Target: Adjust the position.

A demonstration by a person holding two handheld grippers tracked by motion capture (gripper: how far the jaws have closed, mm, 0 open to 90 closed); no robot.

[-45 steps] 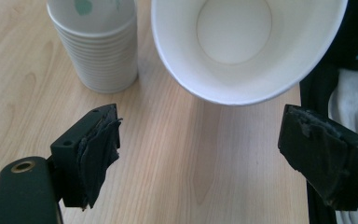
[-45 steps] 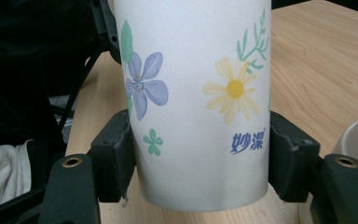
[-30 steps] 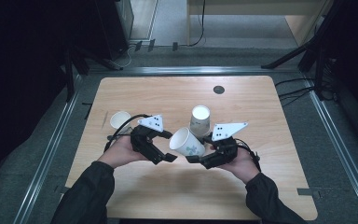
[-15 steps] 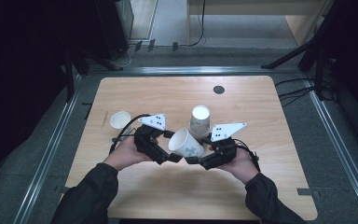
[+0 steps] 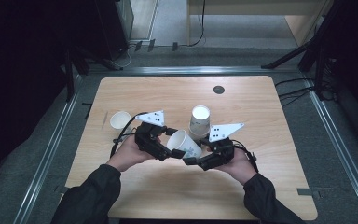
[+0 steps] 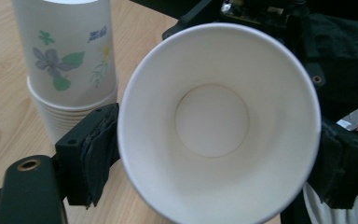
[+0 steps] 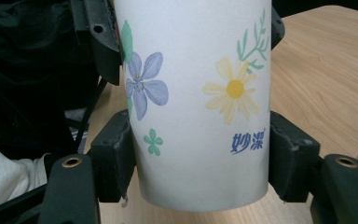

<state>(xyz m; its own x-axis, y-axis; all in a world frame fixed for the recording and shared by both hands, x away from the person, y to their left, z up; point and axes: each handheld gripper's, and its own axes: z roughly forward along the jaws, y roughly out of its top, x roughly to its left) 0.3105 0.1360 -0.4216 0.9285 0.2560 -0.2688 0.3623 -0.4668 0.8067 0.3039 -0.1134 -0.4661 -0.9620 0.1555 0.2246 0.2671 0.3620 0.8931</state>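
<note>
**Two hand-held grippers on one flowered paper cup above a wooden table**

Surface and room. A light wooden table (image 5: 270, 186) with rounded corners stands on a grey floor (image 5: 349, 168), framed by metal rails (image 5: 51, 149); a small dark round disc (image 5: 218, 89) is set in the tabletop on the far side of both grippers. The surroundings are dark, with black stands and cables beyond the table's far edge.

Grippers and cup. The left gripper (image 5: 175, 151) and the right gripper (image 5: 190, 161) meet at mid-table, each carried by a hand in a dark sleeve. Between them lies a white paper cup with printed flowers (image 5: 184, 144), tilted on its side and clear of the table. The right gripper is clamped on the cup's lower wall near its base, a pad pressed to each side (image 7: 116, 154). The left gripper's jaws have just been closing; the cup's open rim (image 6: 219, 126) sits between them, with the pad (image 6: 98, 154) at the rim, though contact on the other side cannot be told.

Other cups. An inverted stack of matching flowered cups (image 5: 199, 121) stands just beyond the right gripper. A single upright white cup (image 5: 120, 120) stands beyond the left gripper, on its outer side.

Writing. The held cup carries a blue two-character Chinese brand mark (image 7: 248, 141) under a yellow daisy, beside a violet flower and a green clover.
</note>
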